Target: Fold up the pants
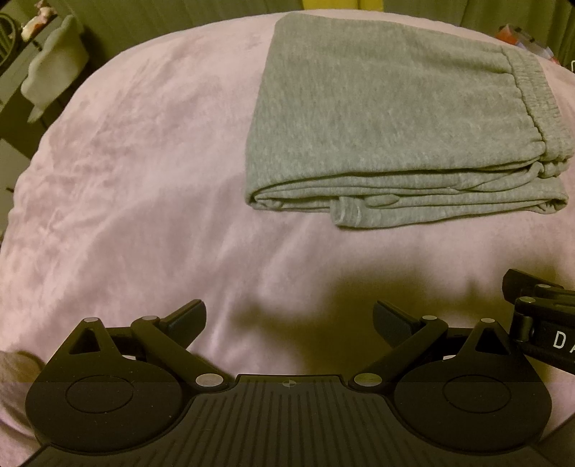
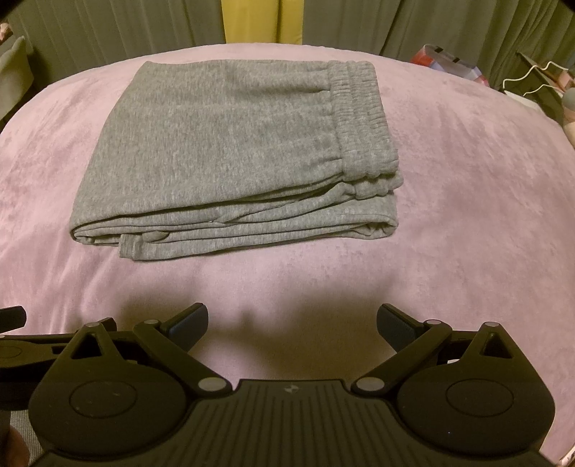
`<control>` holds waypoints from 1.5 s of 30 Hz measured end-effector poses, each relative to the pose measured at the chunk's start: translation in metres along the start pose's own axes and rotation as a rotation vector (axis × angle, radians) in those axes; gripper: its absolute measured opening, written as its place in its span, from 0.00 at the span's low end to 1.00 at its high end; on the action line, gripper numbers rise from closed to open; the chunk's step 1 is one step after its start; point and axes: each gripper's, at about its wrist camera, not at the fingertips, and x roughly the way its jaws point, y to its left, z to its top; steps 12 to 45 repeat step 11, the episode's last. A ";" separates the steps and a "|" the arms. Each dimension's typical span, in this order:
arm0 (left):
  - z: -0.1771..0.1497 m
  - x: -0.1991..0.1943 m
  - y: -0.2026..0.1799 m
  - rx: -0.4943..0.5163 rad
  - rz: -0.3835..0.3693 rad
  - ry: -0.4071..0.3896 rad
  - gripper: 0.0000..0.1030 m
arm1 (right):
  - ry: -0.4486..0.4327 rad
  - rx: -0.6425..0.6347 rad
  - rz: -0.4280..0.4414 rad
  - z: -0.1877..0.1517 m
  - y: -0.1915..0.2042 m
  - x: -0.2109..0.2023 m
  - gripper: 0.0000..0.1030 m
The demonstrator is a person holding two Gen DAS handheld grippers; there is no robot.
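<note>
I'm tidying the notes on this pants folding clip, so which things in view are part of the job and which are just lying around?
Part of the job:
- grey pants, folded in a stack
- pink blanket under them
- left gripper, open, empty
- right gripper, open, empty

Just lying about:
- grey-green curtains
- colourful bag
- white cable
- pale plush shape

Both views low, facing pants (image 1: 395, 118) (image 2: 230, 154)
</note>
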 end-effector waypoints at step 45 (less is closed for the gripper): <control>-0.003 -0.003 -0.001 0.009 0.002 -0.017 0.99 | -0.004 -0.001 0.007 0.000 -0.001 -0.001 0.97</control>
